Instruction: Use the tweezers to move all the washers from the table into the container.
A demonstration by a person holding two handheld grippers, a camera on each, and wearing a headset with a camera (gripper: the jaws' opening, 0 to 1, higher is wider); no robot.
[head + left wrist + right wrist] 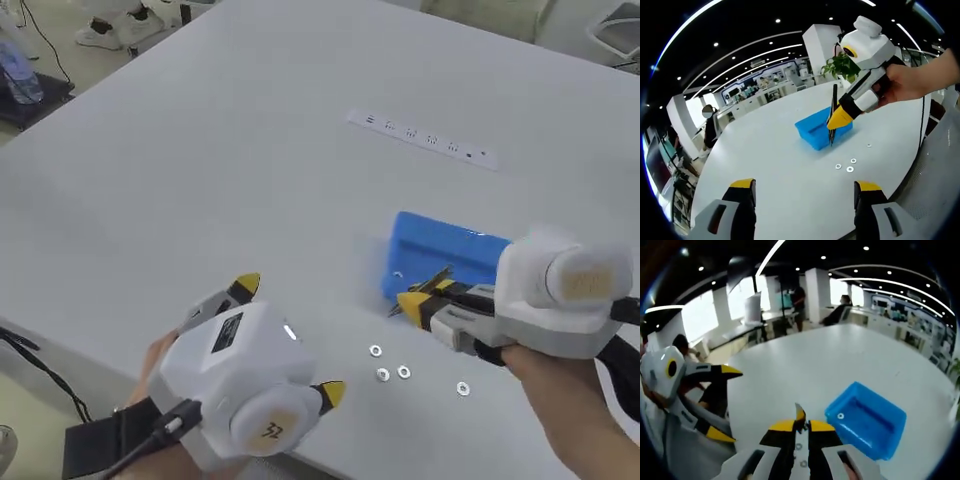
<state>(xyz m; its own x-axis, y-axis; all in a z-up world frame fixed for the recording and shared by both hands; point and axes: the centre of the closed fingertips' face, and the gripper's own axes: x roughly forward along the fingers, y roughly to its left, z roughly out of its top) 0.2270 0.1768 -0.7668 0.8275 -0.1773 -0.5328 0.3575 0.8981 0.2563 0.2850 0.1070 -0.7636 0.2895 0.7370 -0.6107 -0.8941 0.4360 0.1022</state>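
Note:
A blue container (445, 245) lies on the white table, with one washer (840, 415) inside it. My right gripper (412, 301) is shut on black tweezers (436, 281), whose tips hang over the container's near-left edge. In the left gripper view the tweezers (833, 115) point down at the container (812, 131). Several washers (383, 374) lie loose on the table just in front of it. My left gripper (289, 339) stands open at the front left, nothing between its yellow fingertips (742, 184).
A flush socket strip (420, 135) is set into the table beyond the container. The table's front edge (90, 365) runs close under my left gripper. Cables and bottles lie on the floor at far left.

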